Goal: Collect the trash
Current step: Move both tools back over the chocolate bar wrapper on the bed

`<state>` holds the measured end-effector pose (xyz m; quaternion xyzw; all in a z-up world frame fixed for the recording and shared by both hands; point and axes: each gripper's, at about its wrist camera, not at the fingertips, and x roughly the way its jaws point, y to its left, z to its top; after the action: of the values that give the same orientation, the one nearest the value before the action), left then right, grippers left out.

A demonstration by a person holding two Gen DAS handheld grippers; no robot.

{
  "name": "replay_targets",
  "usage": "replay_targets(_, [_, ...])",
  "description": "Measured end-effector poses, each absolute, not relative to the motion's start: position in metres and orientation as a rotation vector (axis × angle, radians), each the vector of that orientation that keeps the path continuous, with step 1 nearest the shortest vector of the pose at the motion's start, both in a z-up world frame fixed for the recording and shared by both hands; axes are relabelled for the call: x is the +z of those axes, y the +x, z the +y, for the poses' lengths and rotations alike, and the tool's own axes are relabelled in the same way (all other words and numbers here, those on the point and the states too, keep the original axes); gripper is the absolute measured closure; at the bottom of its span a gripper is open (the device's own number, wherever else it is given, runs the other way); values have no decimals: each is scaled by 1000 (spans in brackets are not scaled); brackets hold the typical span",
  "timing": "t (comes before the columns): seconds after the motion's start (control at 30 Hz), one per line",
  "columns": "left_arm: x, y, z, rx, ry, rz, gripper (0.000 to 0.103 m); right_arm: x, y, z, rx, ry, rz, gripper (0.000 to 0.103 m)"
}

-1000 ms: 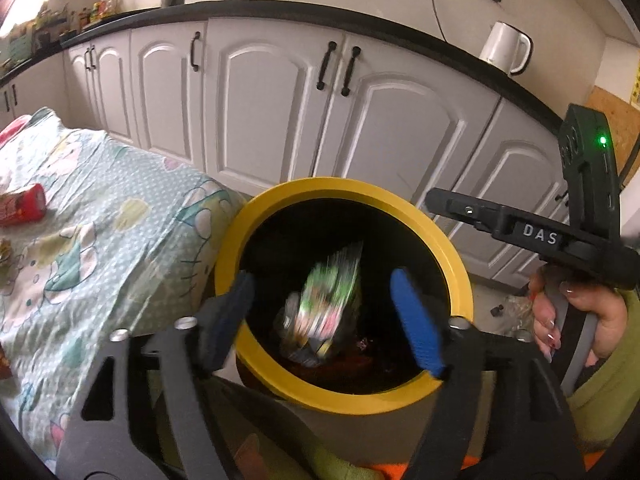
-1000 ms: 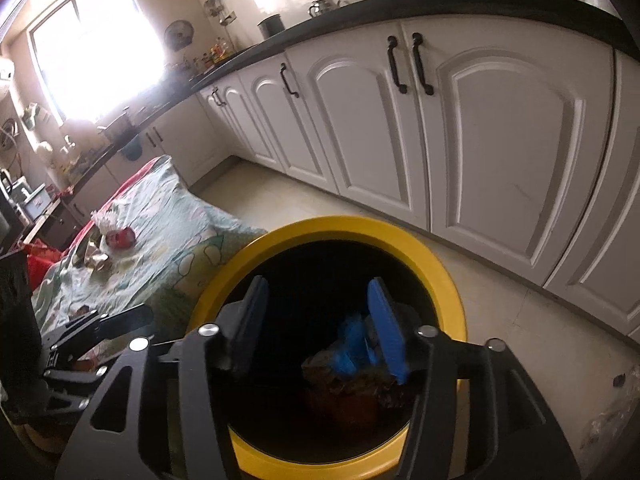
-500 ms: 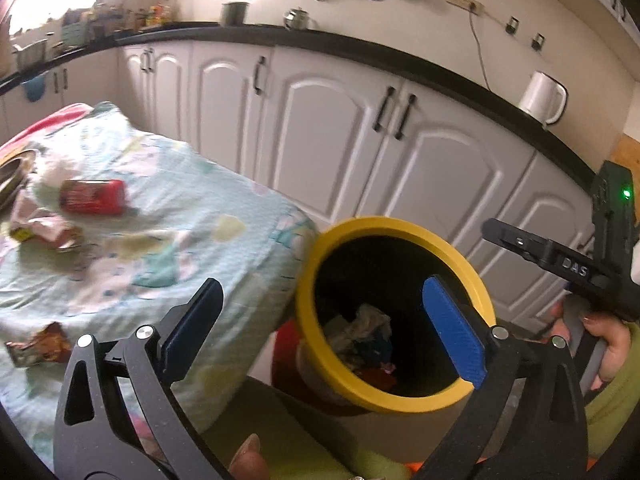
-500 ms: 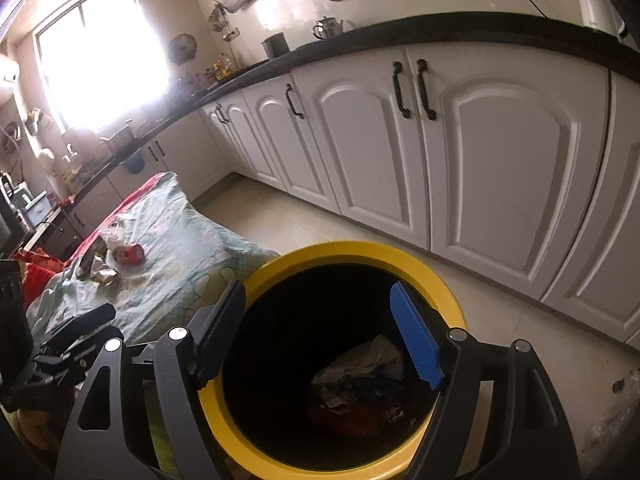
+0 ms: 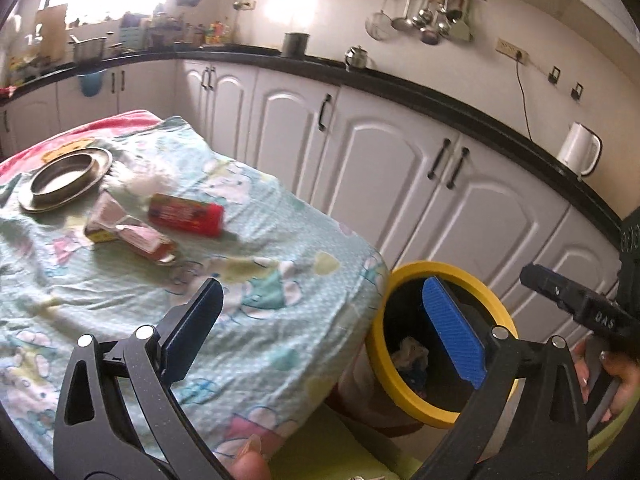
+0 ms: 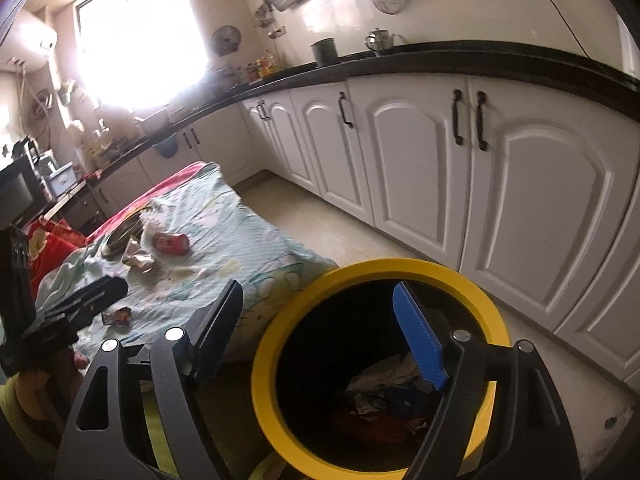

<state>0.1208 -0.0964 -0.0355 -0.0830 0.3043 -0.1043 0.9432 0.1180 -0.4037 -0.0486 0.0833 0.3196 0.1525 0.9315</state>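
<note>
A yellow-rimmed bin (image 5: 404, 392) (image 6: 272, 344) stands on the floor by the table corner, with crumpled trash (image 6: 384, 376) at its bottom. On the light-blue tablecloth (image 5: 260, 320) lie a red can (image 5: 186, 214) (image 6: 171, 243), a pink crumpled wrapper (image 5: 132, 236) and a small dark wrapper (image 6: 117, 315). My left gripper (image 5: 320, 292) hangs wide open over the table's near corner, nothing between its fingers. My right gripper (image 6: 318, 292) hovers above the bin's left rim; its jaws are opening and hold nothing.
A metal plate (image 5: 64, 178) and a white tissue wad (image 5: 154, 182) sit at the table's far end. White cabinets (image 5: 400, 184) under a black counter run behind the bin, with a white kettle (image 5: 578, 154) on top. Tiled floor (image 6: 320, 228) lies between table and cabinets.
A colourful wrapper fell from the left gripper into the bin. The left gripper then opened wide, rose and swung left toward the table. The right gripper let go of a blue piece, opened and lifted.
</note>
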Motion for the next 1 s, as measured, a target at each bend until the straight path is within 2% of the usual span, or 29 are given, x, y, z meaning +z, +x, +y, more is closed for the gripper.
replay_targets(1.0, [-27,117,21,38,-315,590,11,-33,107,-271,627,-40,676,27])
